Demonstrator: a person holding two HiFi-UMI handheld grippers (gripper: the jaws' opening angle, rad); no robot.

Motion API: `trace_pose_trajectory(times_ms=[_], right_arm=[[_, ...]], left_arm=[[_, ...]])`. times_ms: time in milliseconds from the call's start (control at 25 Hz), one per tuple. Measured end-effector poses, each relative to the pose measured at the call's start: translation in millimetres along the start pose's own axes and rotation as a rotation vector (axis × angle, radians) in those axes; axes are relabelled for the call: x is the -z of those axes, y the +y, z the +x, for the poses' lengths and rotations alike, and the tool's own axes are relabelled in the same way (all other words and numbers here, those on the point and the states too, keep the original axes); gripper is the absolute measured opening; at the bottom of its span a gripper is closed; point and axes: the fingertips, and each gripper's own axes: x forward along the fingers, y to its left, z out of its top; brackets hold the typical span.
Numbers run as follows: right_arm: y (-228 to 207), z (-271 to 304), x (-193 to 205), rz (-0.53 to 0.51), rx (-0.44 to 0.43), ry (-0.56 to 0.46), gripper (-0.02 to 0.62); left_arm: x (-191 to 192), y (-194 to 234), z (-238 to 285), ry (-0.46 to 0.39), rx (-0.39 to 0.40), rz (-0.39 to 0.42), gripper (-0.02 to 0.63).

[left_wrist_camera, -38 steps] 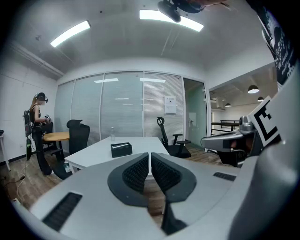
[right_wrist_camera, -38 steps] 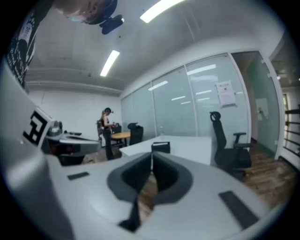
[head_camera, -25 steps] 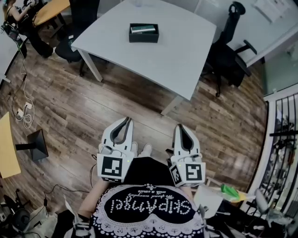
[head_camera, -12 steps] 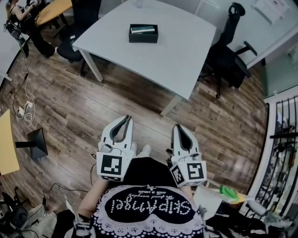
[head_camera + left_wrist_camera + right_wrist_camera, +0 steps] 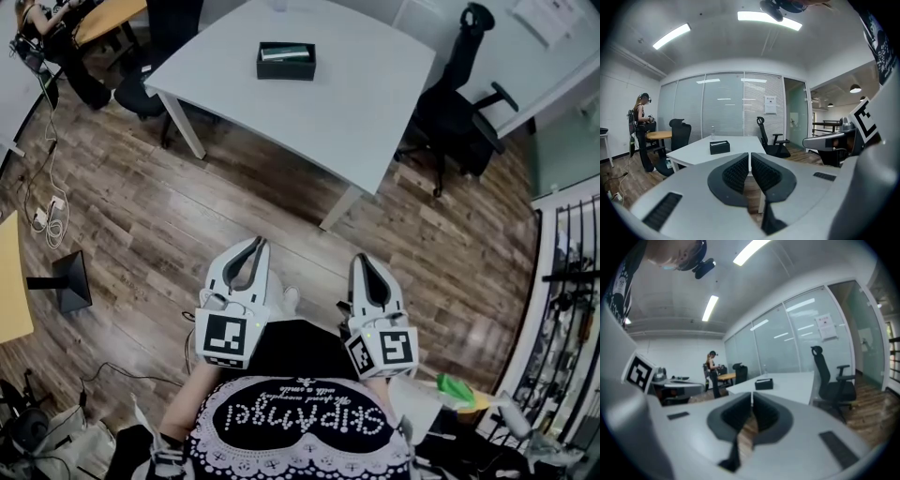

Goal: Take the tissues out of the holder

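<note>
A black tissue holder (image 5: 286, 61) with pale tissues showing in its top slot stands on a white table (image 5: 356, 103), far ahead of me. The same holder (image 5: 720, 146) (image 5: 764, 384) appears small in both gripper views. My left gripper (image 5: 259, 243) is held close to my body above the wooden floor, its jaws together with nothing between them. My right gripper (image 5: 361, 258) hangs beside it, jaws likewise shut and empty. Both point toward the table, well short of it.
A black office chair (image 5: 459, 103) stands at the table's right side, another chair (image 5: 141, 98) at its left. A person (image 5: 640, 129) stands by an orange desk at the far left. Cables (image 5: 47, 220) lie on the floor at left; a railing (image 5: 567, 309) runs along the right.
The table and holder have slid slightly upward and left in the head view. Both grippers stay shut close to my body, the right one a little lower in the picture.
</note>
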Motion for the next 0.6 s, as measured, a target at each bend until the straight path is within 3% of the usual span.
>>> trace_pose_trajectory(times_ms=[600], right_arm=[[19,64,-4,-0.005,-0.029,0.033,0.035]], left_arm=[[1,63,27,0.002,-0.032,-0.033,0.035]])
